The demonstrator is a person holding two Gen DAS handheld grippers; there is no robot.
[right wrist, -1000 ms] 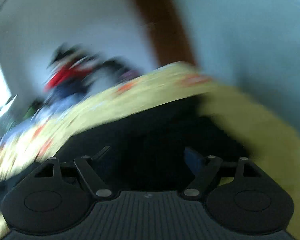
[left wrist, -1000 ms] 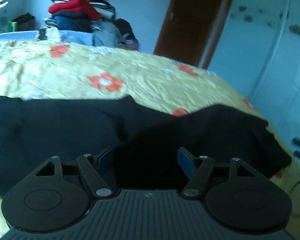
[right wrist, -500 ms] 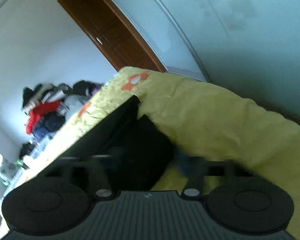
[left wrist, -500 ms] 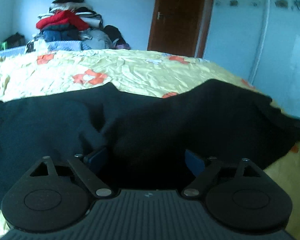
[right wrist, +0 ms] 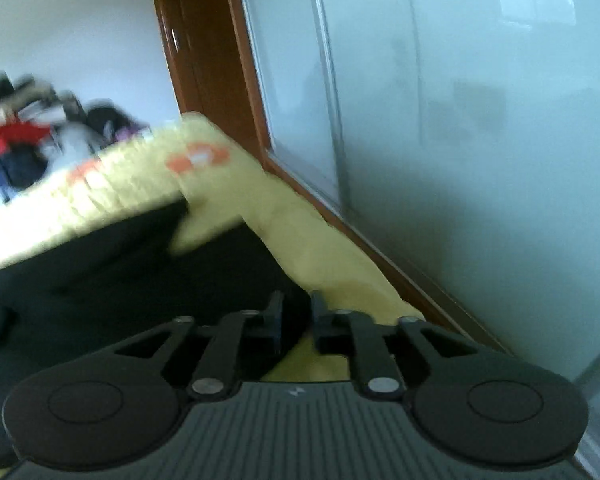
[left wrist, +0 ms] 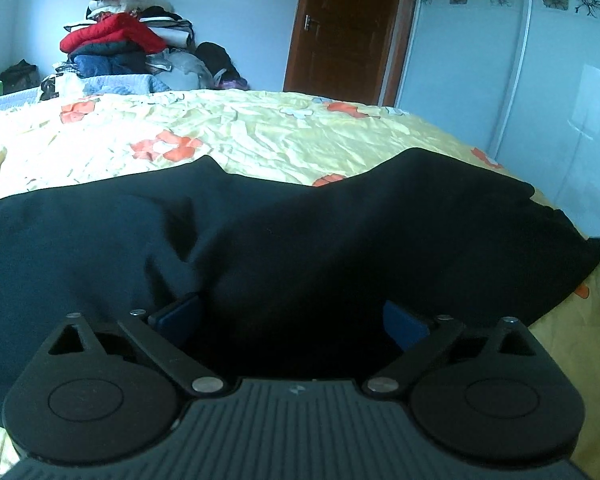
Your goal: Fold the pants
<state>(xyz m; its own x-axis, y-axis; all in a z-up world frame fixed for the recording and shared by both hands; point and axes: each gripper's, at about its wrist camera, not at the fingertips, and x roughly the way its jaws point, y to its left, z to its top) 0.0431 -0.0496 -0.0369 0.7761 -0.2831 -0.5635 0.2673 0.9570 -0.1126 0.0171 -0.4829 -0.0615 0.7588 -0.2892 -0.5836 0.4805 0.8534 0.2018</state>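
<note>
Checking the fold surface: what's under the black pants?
The black pants lie on a yellow floral bedsheet, which shows all around them. Anything directly beneath the fabric is covered; the left gripper fingertips are partly buried in it.

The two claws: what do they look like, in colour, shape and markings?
Left claw and right claw look alike: matte black, two round discs at the sides, angled link bars with silver pins, a ribbed dark grey plate with a small light logo, and blue pads on the fingers. No cables or sleeves show.
</note>
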